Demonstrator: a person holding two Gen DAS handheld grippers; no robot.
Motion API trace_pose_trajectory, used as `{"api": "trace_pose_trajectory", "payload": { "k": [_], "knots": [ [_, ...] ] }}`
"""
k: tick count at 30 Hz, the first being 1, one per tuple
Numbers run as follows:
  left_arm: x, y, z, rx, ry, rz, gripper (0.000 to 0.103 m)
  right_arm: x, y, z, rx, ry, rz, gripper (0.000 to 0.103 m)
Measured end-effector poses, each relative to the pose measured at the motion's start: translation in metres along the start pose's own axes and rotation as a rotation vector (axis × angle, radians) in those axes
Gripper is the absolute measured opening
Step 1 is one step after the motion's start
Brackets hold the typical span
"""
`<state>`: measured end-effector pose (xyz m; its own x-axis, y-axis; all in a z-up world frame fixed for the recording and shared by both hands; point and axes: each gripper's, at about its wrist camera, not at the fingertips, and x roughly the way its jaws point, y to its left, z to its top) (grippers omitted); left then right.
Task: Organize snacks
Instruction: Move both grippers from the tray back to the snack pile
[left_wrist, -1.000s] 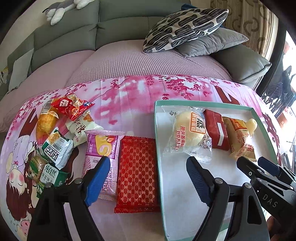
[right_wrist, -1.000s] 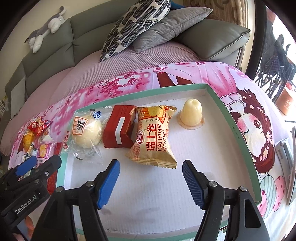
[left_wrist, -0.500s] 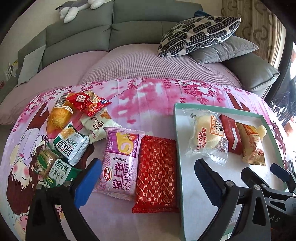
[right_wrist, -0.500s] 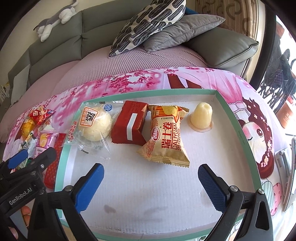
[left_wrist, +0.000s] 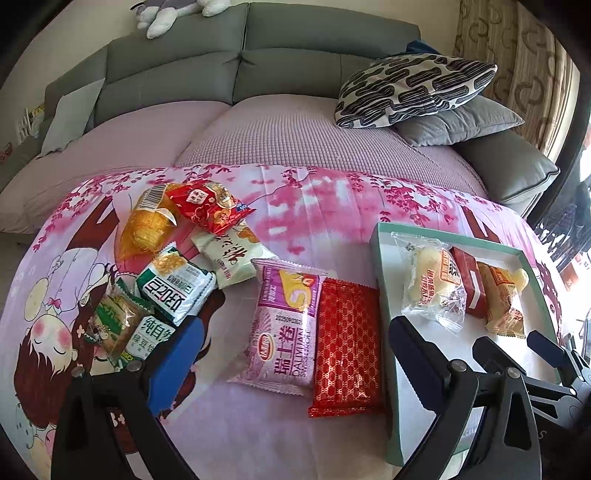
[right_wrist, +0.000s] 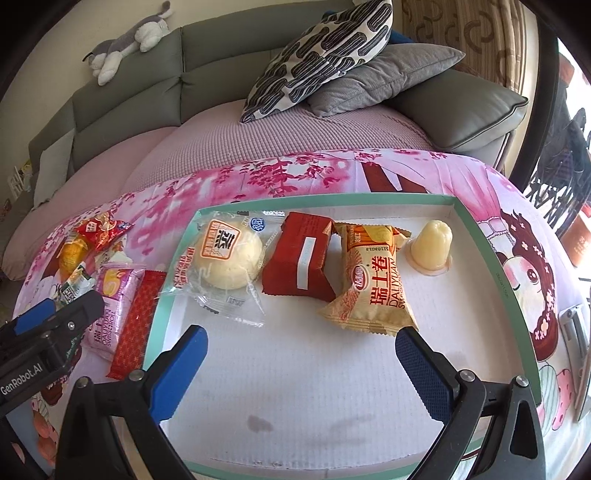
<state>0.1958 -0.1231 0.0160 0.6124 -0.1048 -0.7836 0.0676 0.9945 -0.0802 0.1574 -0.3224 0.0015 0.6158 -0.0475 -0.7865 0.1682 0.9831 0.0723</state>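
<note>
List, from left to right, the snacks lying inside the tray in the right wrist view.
Round bun in clear wrapper → red packet → yellow Swiss roll packet → jelly cup, all in the green-rimmed tray.

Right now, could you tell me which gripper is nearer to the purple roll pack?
Left. The left gripper hangs open right over the purple roll pack, which lies between its fingers' lines. The right gripper is open over the tray, beside the pack.

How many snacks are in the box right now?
4, in a row along the far side of the box: bun, red packet, yellow roll pack, jelly cup.
</note>
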Motion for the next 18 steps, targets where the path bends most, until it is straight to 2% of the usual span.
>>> {"api": "trace_pose_trajectory", "payload": {
  "k": [5, 10, 15, 18],
  "knots": [
    [-0.011, 0.03, 0.001, -0.021, 0.002, 0.073, 0.1, -0.005, 0.023, 0.002, -0.019, -0.016, 0.04, 0.103],
    [-0.02, 0.081, -0.002, -0.124, 0.023, 0.17, 0.1, -0.007, 0.059, 0.0, -0.076, -0.021, 0.099, 0.103],
    [-0.026, 0.128, -0.01, -0.24, 0.035, 0.206, 0.1, -0.005, 0.097, -0.006, -0.145, -0.018, 0.136, 0.103],
    [-0.026, 0.146, -0.015, -0.29, 0.041, 0.197, 0.1, -0.003, 0.117, -0.008, -0.175, -0.02, 0.164, 0.103]
  ]
}}
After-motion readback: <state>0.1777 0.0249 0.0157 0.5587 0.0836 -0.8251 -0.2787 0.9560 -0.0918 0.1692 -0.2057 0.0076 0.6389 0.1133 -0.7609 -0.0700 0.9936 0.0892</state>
